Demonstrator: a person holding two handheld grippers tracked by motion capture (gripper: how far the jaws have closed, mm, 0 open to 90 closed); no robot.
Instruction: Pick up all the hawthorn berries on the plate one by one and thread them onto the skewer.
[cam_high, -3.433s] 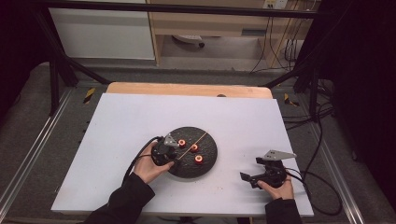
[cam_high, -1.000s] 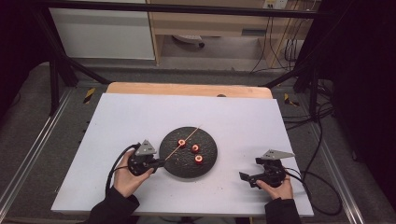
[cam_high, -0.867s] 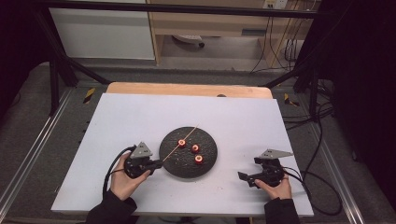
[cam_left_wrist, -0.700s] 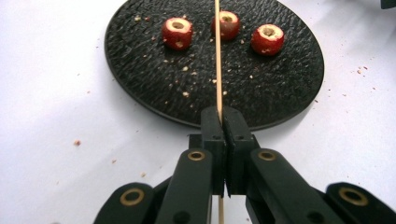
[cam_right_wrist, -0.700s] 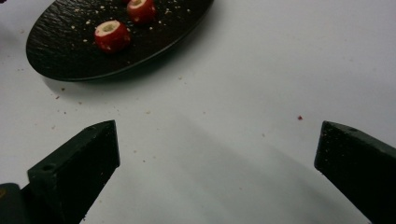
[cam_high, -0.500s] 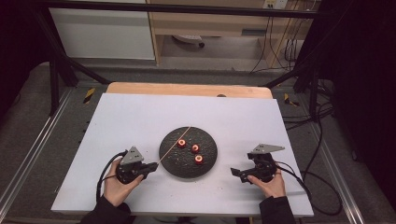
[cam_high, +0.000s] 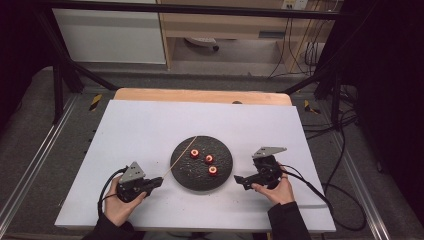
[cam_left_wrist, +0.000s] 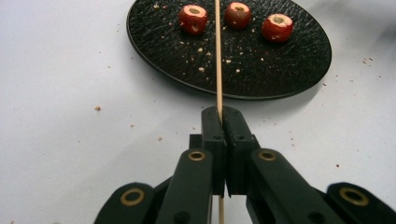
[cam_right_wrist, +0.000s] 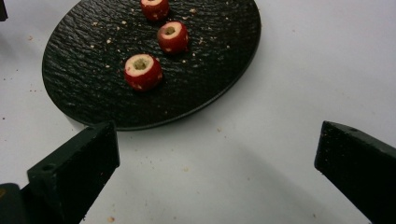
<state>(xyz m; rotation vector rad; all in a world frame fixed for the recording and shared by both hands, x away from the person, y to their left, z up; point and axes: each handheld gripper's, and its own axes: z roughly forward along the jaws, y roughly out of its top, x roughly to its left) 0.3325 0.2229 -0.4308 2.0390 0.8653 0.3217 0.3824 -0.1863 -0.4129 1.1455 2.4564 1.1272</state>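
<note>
A wooden skewer (cam_left_wrist: 217, 56) is clamped in the left gripper (cam_left_wrist: 226, 122), aimed over the black plate (cam_high: 186, 176) of cored red fruit pieces (cam_right_wrist: 143, 71); the right gripper (cam_right_wrist: 219, 163) is held wide open, likely ready to pick one.

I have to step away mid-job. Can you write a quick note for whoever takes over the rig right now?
Left tool: shut on the wooden skewer, which points over the black plate.
Right tool: open, empty, just beside the plate.
Three cored red fruit pieces lie on the plate in a row.
Done: skewer picked up.
Left: likely threading the pieces; none is on the skewer yet.
</note>
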